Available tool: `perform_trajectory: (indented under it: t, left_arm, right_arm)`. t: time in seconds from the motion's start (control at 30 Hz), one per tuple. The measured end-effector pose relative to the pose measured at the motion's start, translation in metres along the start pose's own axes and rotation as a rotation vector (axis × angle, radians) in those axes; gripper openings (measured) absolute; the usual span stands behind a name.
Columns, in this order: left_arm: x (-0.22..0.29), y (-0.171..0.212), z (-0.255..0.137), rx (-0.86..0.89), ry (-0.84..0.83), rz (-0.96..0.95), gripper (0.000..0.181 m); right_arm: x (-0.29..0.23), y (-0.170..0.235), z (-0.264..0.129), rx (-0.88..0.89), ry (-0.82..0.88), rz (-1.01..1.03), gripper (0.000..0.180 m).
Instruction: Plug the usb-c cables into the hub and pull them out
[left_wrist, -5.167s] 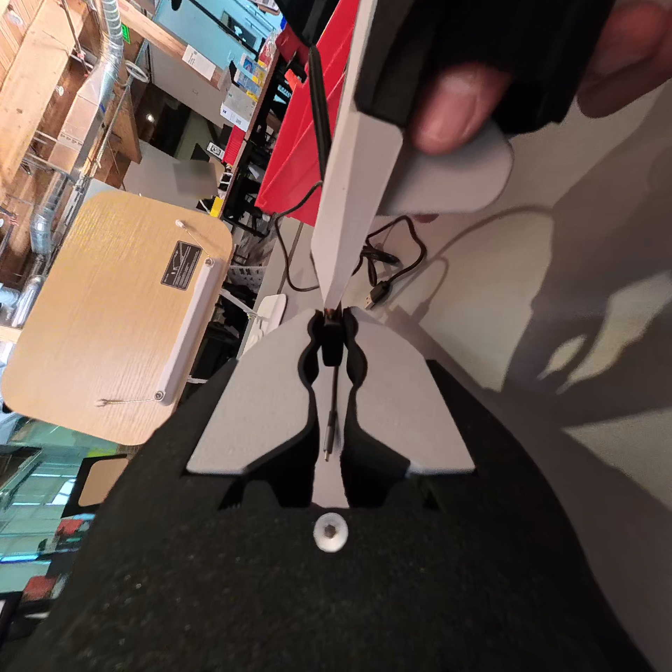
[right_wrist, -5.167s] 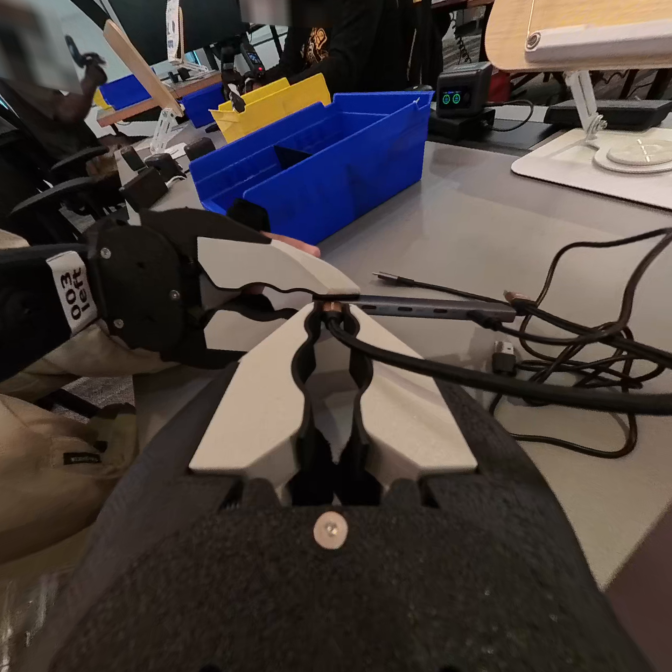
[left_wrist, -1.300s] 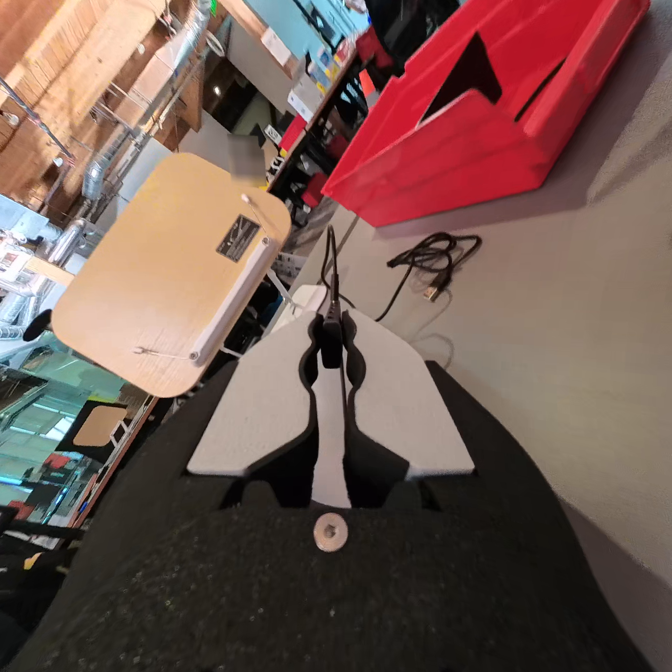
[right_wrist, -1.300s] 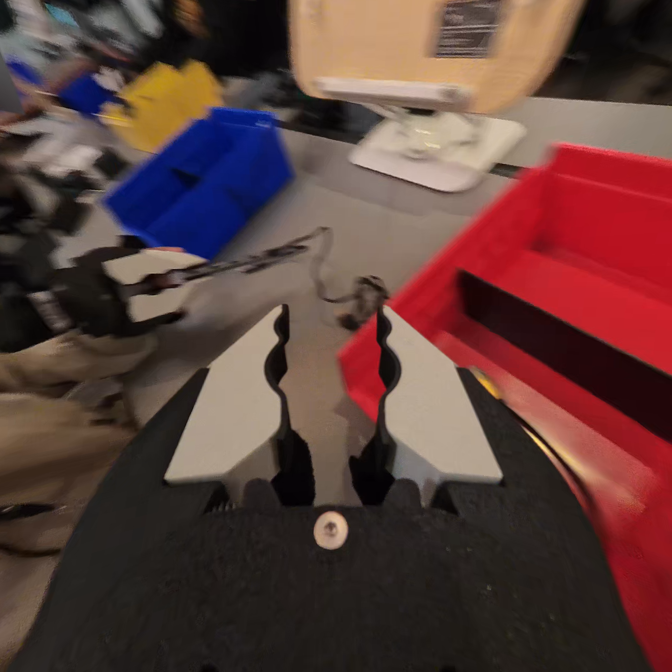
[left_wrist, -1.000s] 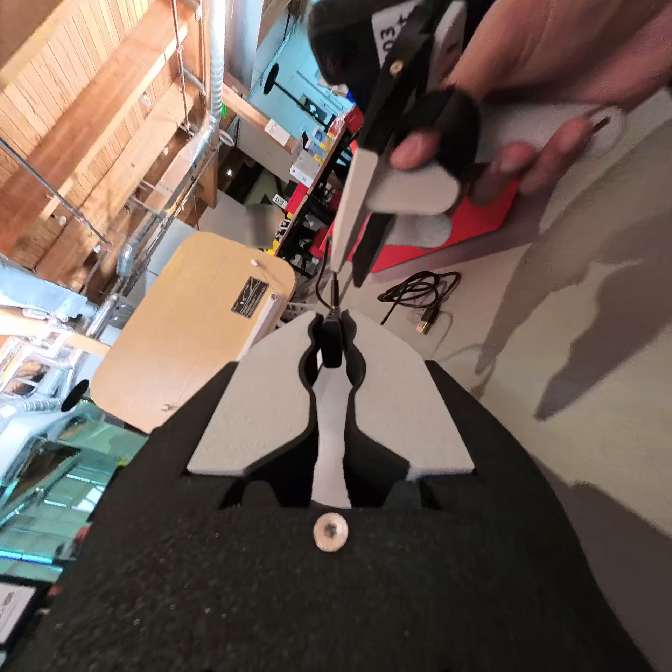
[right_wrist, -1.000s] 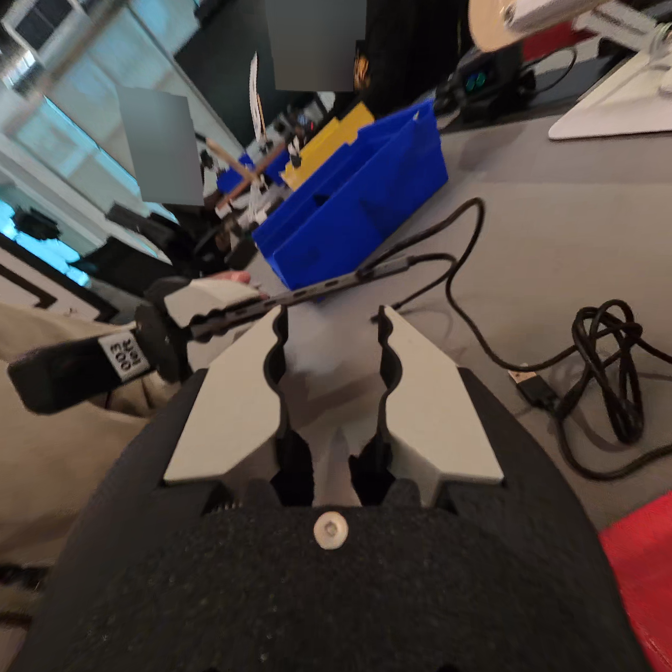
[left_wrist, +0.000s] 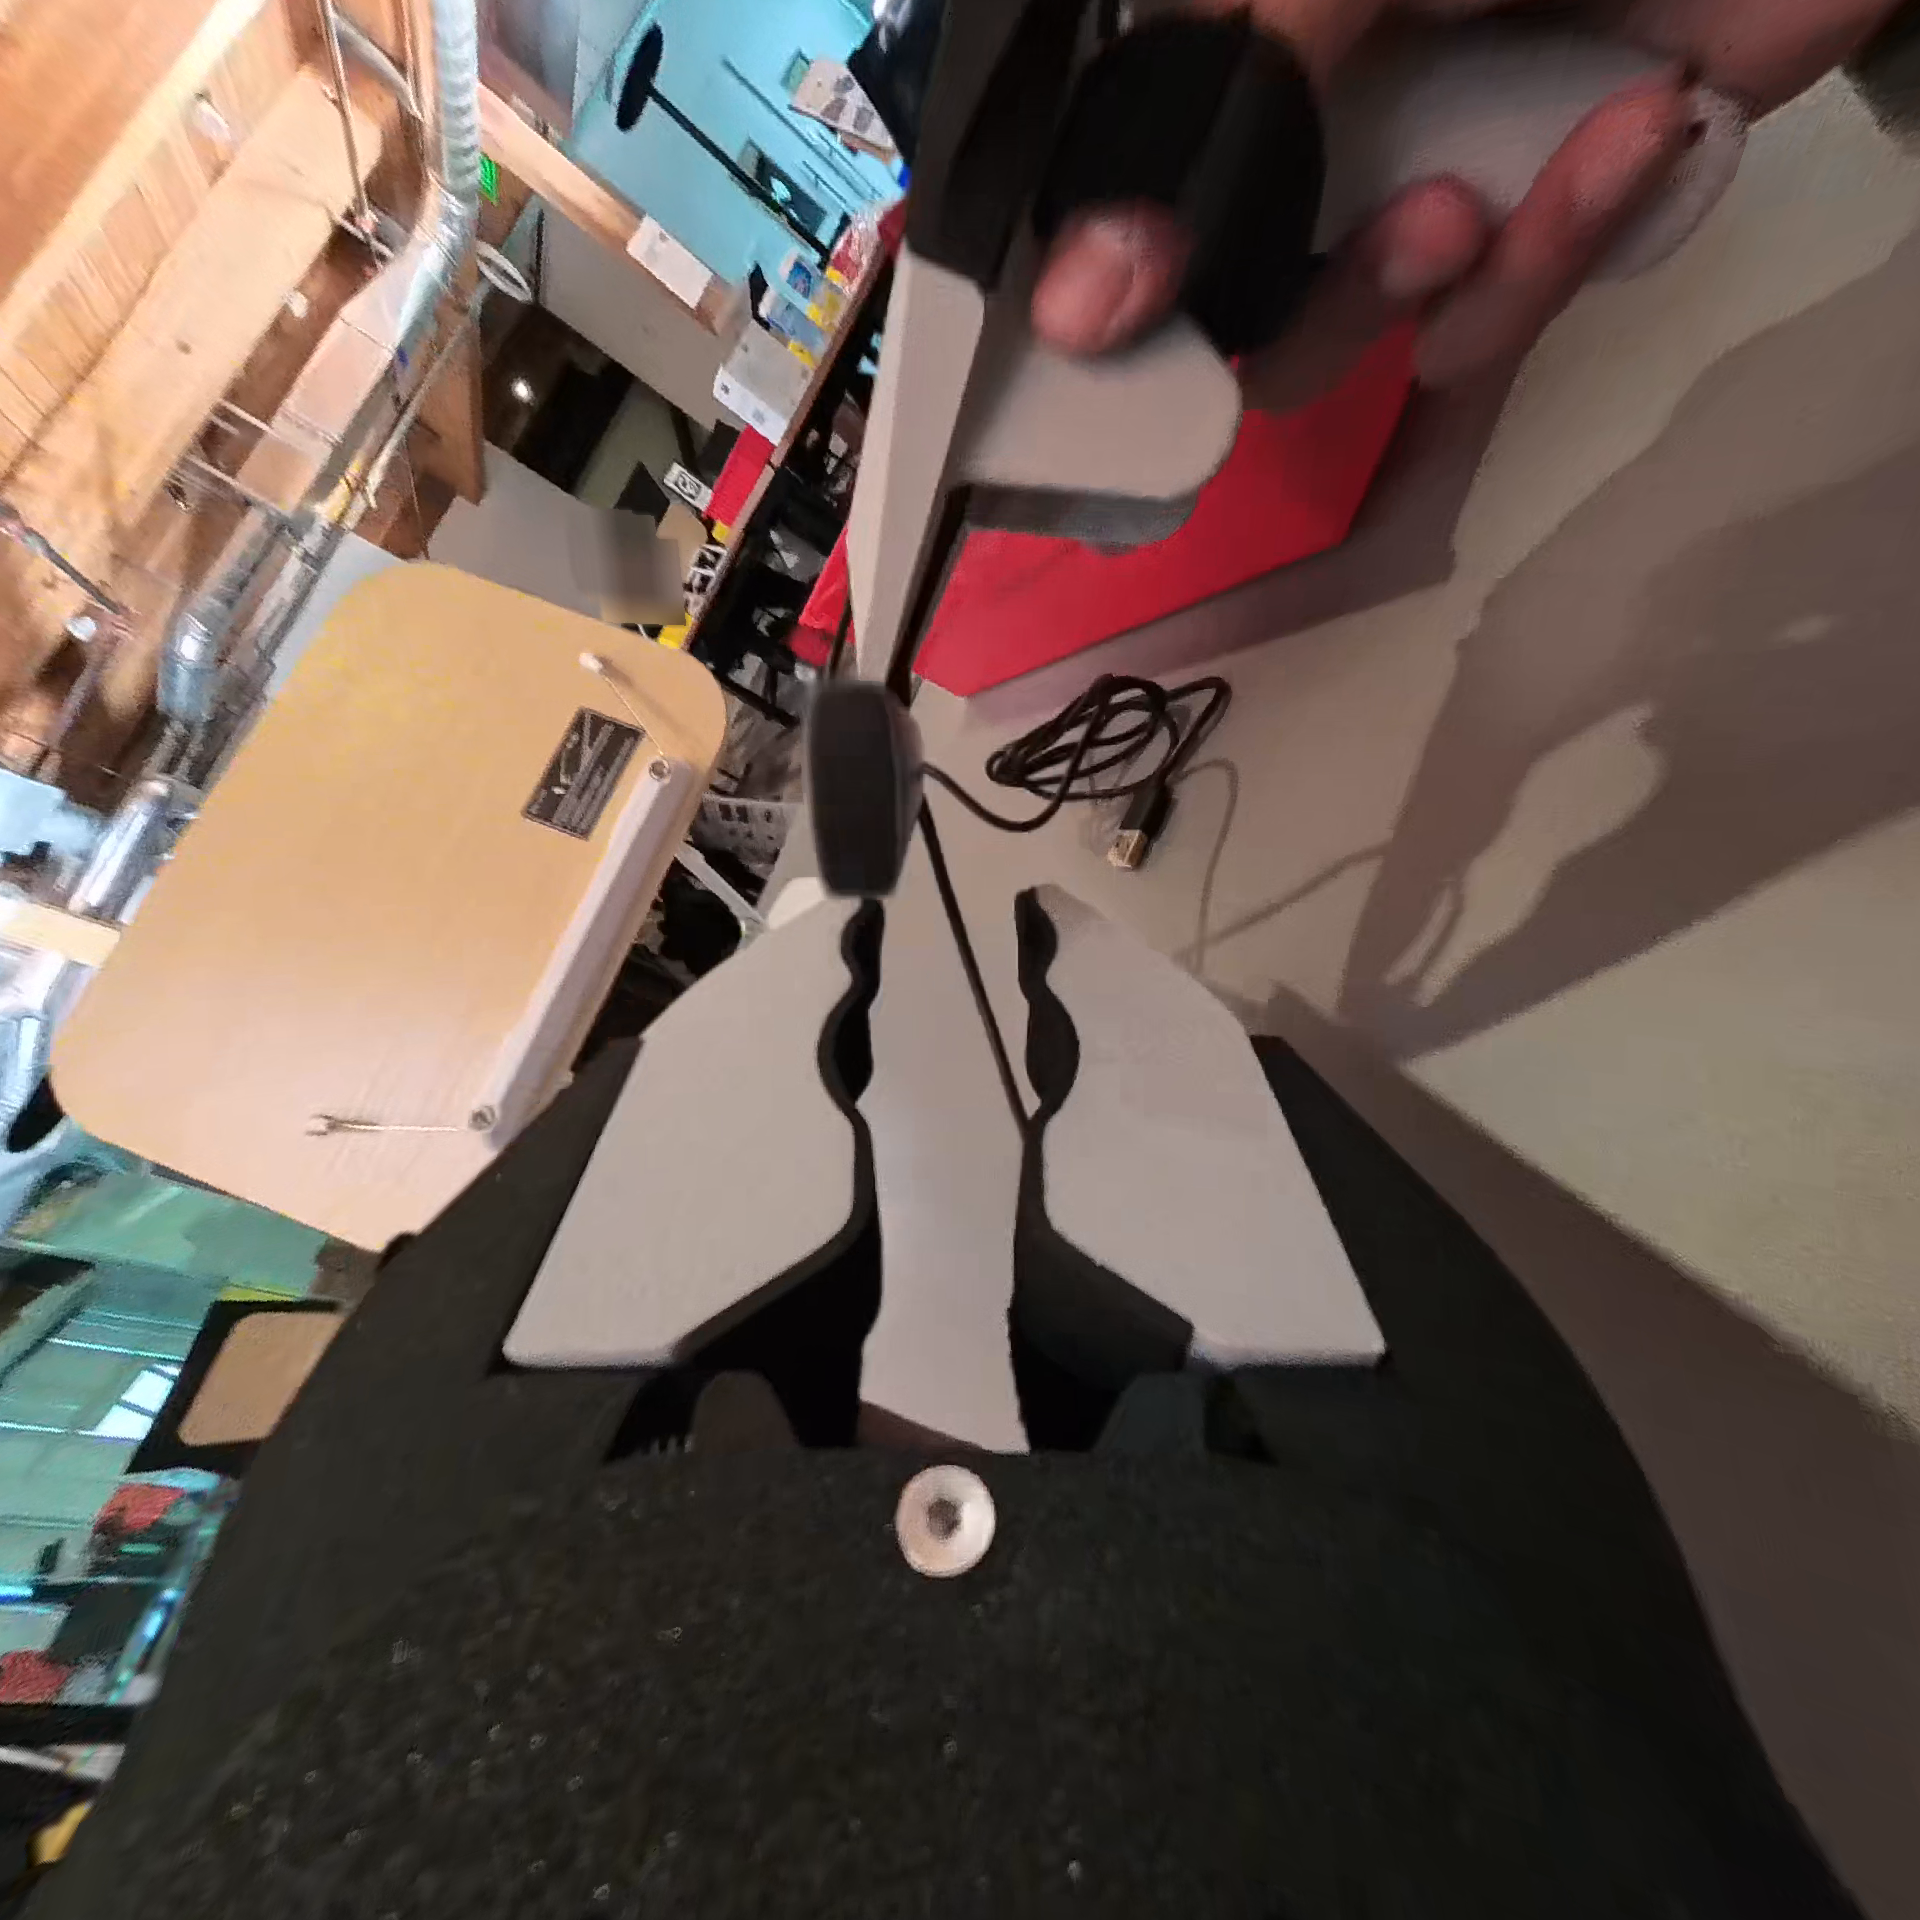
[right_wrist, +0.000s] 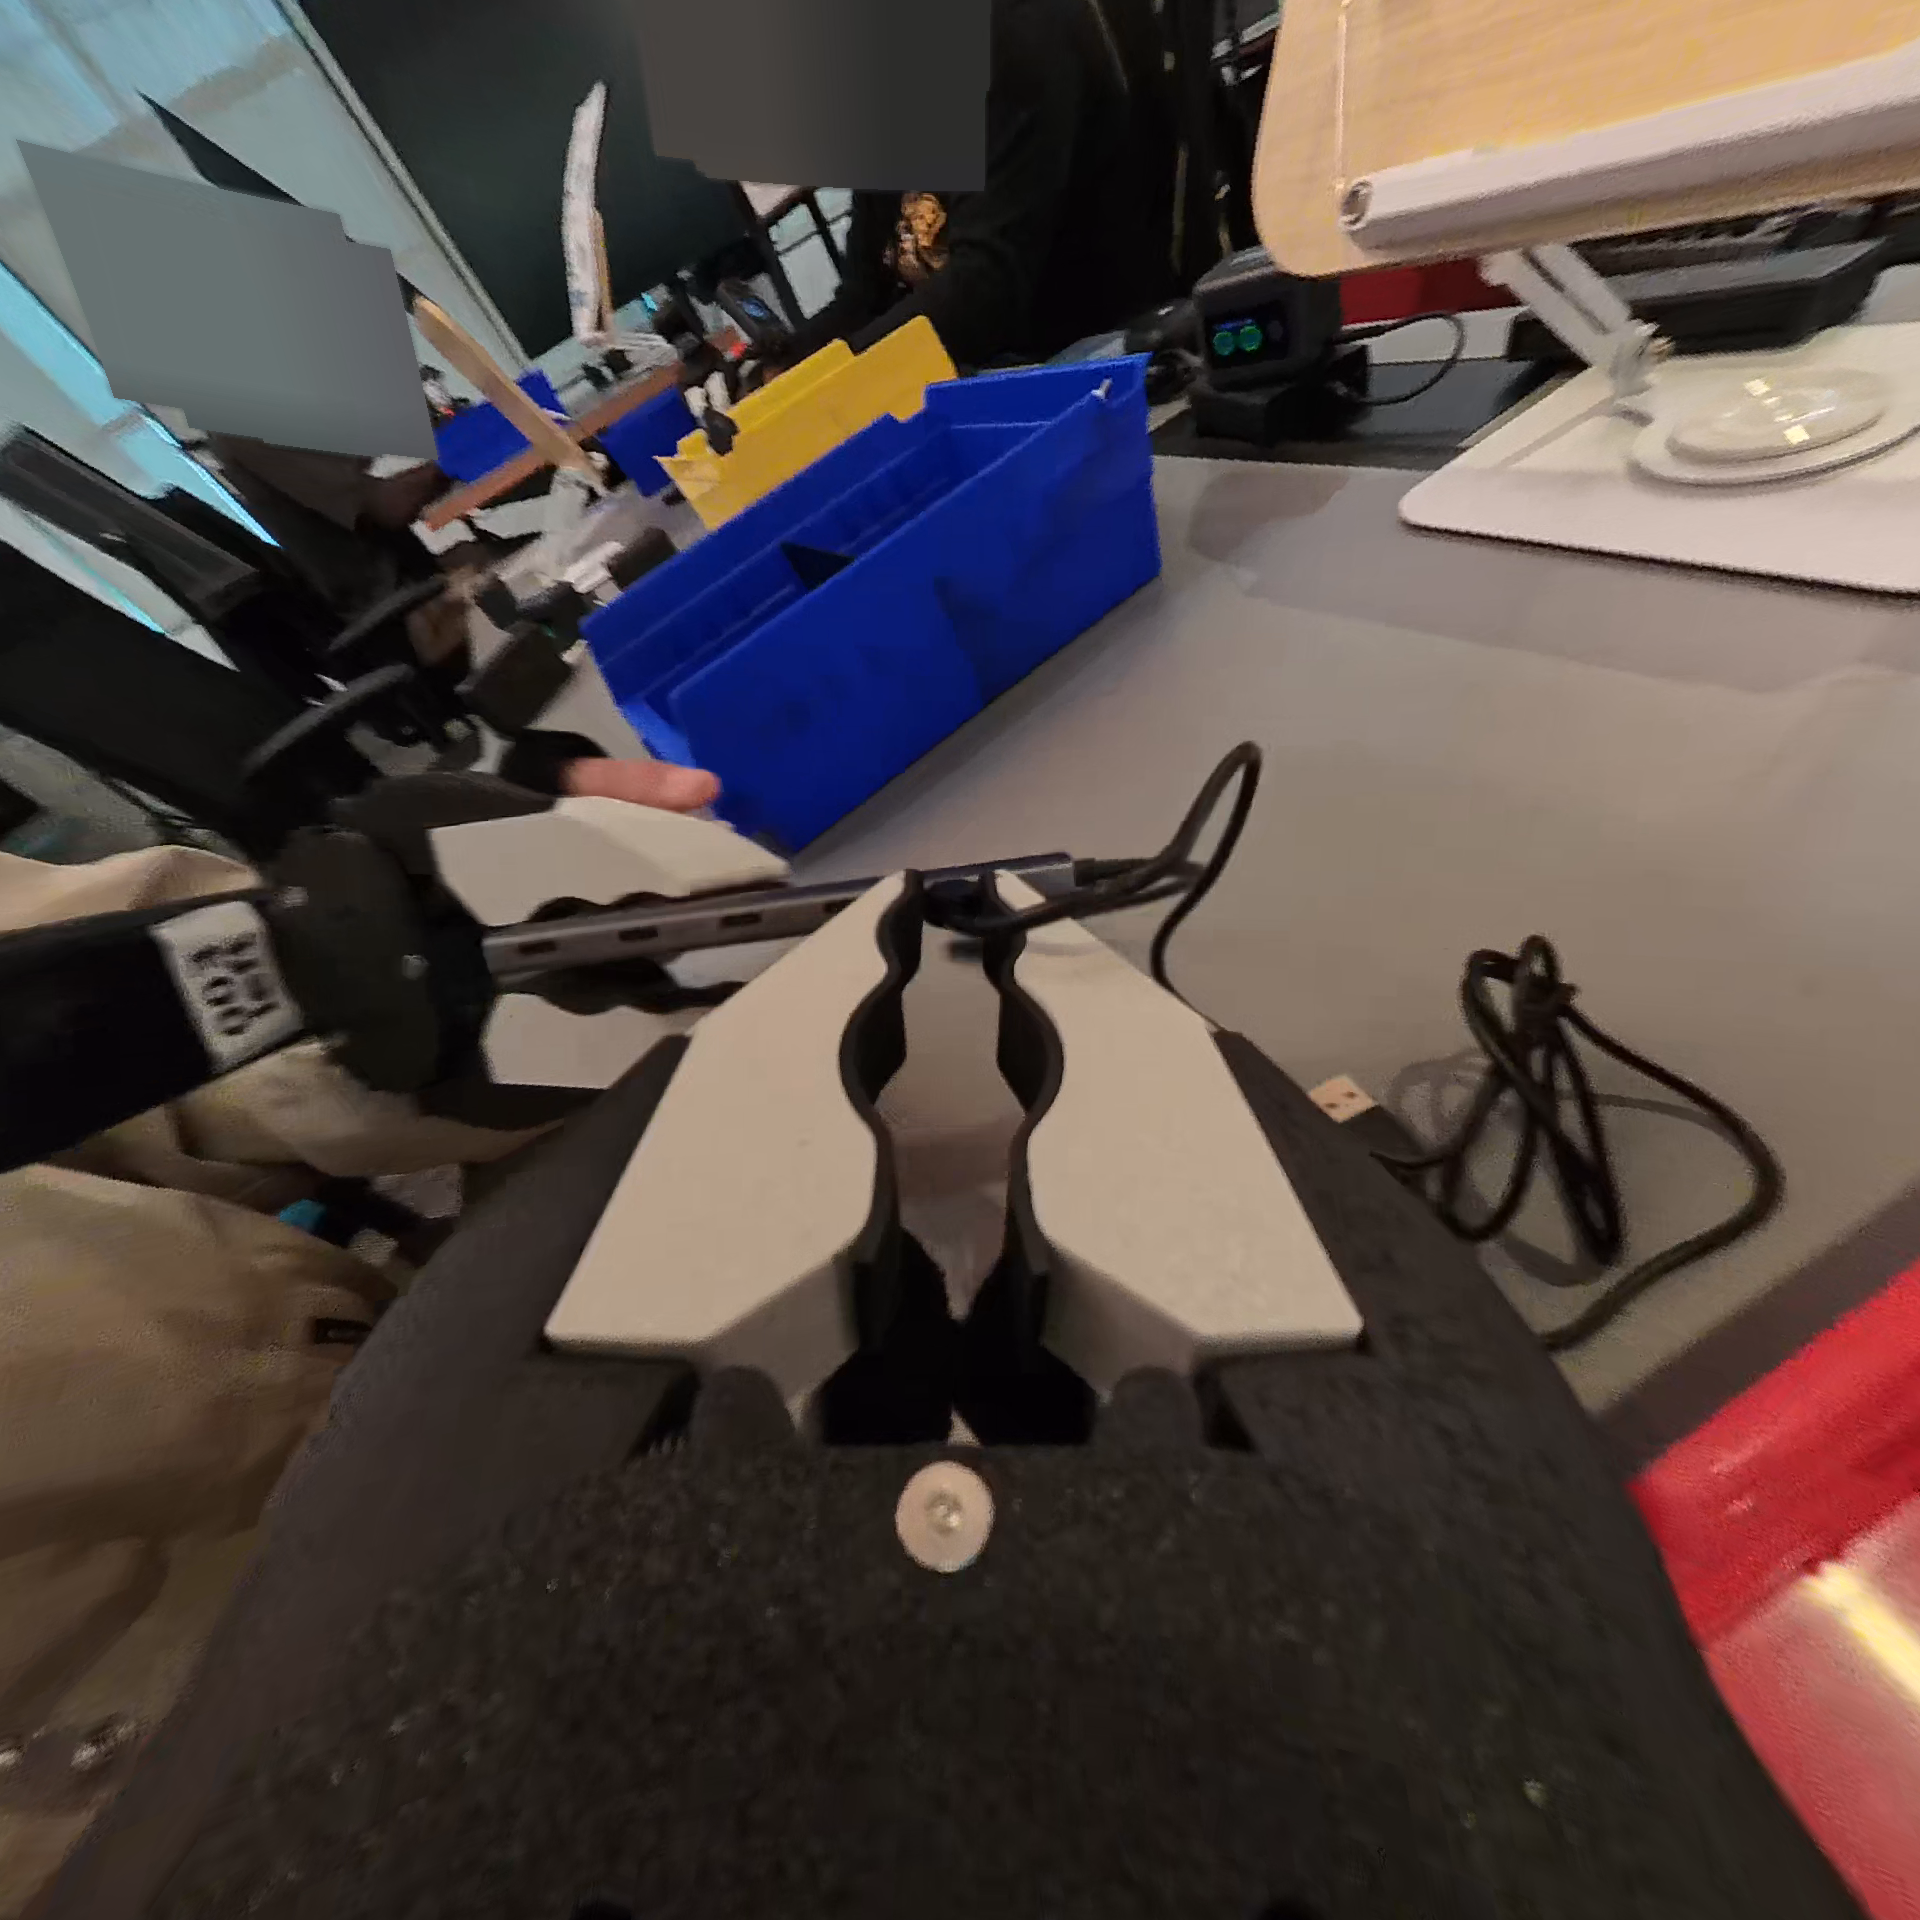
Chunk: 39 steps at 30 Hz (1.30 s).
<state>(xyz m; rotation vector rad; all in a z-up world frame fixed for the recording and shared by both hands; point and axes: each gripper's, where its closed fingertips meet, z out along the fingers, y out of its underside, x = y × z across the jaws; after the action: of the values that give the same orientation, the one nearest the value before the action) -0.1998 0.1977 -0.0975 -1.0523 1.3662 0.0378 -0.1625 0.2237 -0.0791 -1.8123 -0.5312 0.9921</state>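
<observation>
Over the desk's (right_wrist: 1455, 779) front edge, the right gripper (right_wrist: 954, 914) pinches the usb-c cable (right_wrist: 1195, 831) plugged into the hub (right_wrist: 675, 925), while the left gripper (left_wrist: 951, 904) stands parted around the hub and probably must re-clamp before the pull-out.

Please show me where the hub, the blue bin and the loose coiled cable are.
hub (right_wrist: 665, 928), right wrist view, on its grey side with the ports.
blue bin (right_wrist: 894, 665), right wrist view, on its front wall.
coiled cable (right_wrist: 1538, 1091), right wrist view, on the bundled loops.
</observation>
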Motion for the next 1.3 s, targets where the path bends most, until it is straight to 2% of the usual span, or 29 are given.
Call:
perform_trajectory:
  t: [0.33, 0.43, 0.73, 0.97, 1.07, 1.13, 1.2, 1.3]
  left_arm:
    - [-0.012, 0.013, 0.004, -0.058, -0.061, -0.055, 0.023]
    - [-0.011, 0.013, 0.002, -0.042, -0.055, -0.053, 0.010]
    - [-0.011, 0.009, 0.001, -0.013, -0.047, -0.051, 0.010]
    - [-0.011, 0.019, 0.002, -0.075, -0.044, -0.059, 0.010]
    - [-0.038, 0.045, -0.005, -0.137, -0.091, -0.191, 0.011]
    - [-0.049, 0.044, -0.008, -0.111, -0.106, -0.205, 0.011]
    - [-0.045, 0.041, -0.005, -0.114, -0.106, -0.183, 0.011]
    - [-0.032, 0.039, -0.002, -0.120, -0.078, -0.162, 0.011]
  right_arm:
    - [-0.041, 0.014, 0.024, -0.049, -0.057, -0.002, 0.010]
    - [-0.049, 0.017, 0.029, -0.046, -0.086, 0.024, 0.010]
    - [-0.053, 0.017, 0.029, -0.047, -0.100, -0.049, 0.016]
    - [-0.049, 0.021, 0.028, -0.088, -0.058, -0.090, 0.010]
    - [-0.024, -0.002, 0.003, -0.022, 0.005, -0.055, 0.010]
    - [-0.010, -0.016, -0.022, -0.012, -0.018, -0.006, 0.010]
    - [-0.009, -0.027, -0.043, -0.021, -0.079, 0.027, 0.010]
    - [-0.028, -0.067, -0.083, 0.090, -0.198, 0.001, 0.010]
